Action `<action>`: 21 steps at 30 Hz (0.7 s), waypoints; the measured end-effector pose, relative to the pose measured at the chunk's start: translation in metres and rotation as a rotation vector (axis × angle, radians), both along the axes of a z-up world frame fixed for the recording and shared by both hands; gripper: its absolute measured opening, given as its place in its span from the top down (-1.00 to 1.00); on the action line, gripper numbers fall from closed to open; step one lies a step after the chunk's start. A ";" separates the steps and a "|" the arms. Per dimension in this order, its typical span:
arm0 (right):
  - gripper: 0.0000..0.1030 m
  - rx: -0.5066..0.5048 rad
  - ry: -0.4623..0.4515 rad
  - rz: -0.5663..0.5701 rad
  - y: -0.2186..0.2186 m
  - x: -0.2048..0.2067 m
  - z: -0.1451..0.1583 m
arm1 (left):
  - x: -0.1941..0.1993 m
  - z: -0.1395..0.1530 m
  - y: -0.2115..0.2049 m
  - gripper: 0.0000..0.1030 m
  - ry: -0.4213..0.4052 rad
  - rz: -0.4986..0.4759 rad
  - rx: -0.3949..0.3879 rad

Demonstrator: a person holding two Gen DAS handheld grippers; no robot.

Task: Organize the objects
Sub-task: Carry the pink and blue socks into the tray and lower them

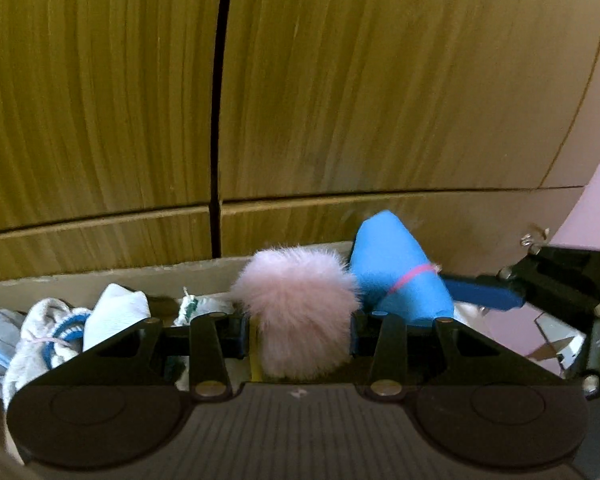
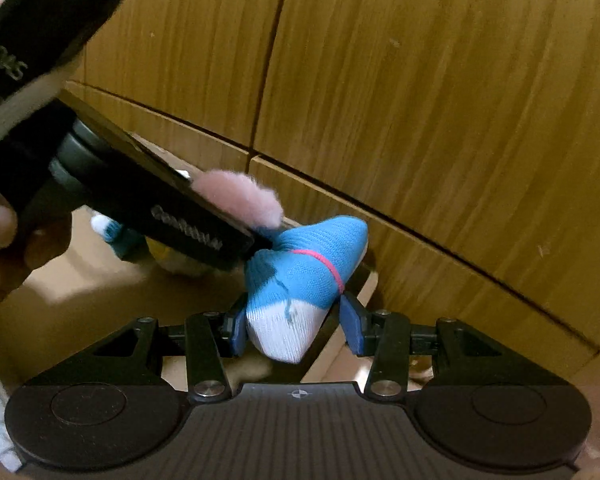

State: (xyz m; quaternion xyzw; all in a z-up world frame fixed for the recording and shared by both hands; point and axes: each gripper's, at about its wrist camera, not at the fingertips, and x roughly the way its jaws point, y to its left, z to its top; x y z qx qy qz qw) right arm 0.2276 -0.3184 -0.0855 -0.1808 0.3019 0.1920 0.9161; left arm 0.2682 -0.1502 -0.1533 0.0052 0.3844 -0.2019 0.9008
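A fluffy pink sock bundle point(image 1: 300, 312) sits between the fingers of my left gripper point(image 1: 300, 332), which is shut on it. Just to its right is a blue and white sock bundle point(image 1: 396, 272) tied with a pink band, and the blue finger of my right gripper point(image 1: 484, 294) reaches it from the right. In the right wrist view my right gripper point(image 2: 294, 330) is shut on the blue sock bundle point(image 2: 304, 272). My left gripper point(image 2: 204, 224) slants in from the upper left with the pink fluff point(image 2: 240, 200) at its tip, close to the blue bundle. Both bundles hang over a cardboard box.
The cardboard box point(image 1: 100, 280) below holds several rolled socks point(image 1: 116, 312) in grey, white and blue. Wooden cabinet doors point(image 1: 100, 120) stand close behind the box. A pink wall point(image 1: 596, 208) is at the right. A hand point(image 2: 0, 240) holds the left gripper.
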 end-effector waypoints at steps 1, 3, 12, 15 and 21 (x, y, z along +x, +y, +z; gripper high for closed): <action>-0.03 -0.003 0.001 0.002 0.001 0.002 0.000 | 0.001 -0.004 0.001 0.25 -0.001 0.002 0.004; -0.04 -0.030 -0.013 0.013 0.006 0.003 -0.002 | 0.002 -0.010 0.002 0.25 -0.007 0.000 0.010; -0.36 -0.125 -0.043 0.035 0.025 -0.002 -0.014 | -0.007 -0.025 -0.003 -0.05 -0.058 -0.062 0.128; -0.39 -0.143 -0.051 0.024 0.026 -0.006 -0.012 | -0.012 -0.028 -0.002 -0.14 -0.062 -0.073 0.138; -0.46 -0.151 -0.058 0.026 0.028 -0.016 -0.015 | -0.018 -0.031 0.006 -0.16 -0.059 -0.067 0.139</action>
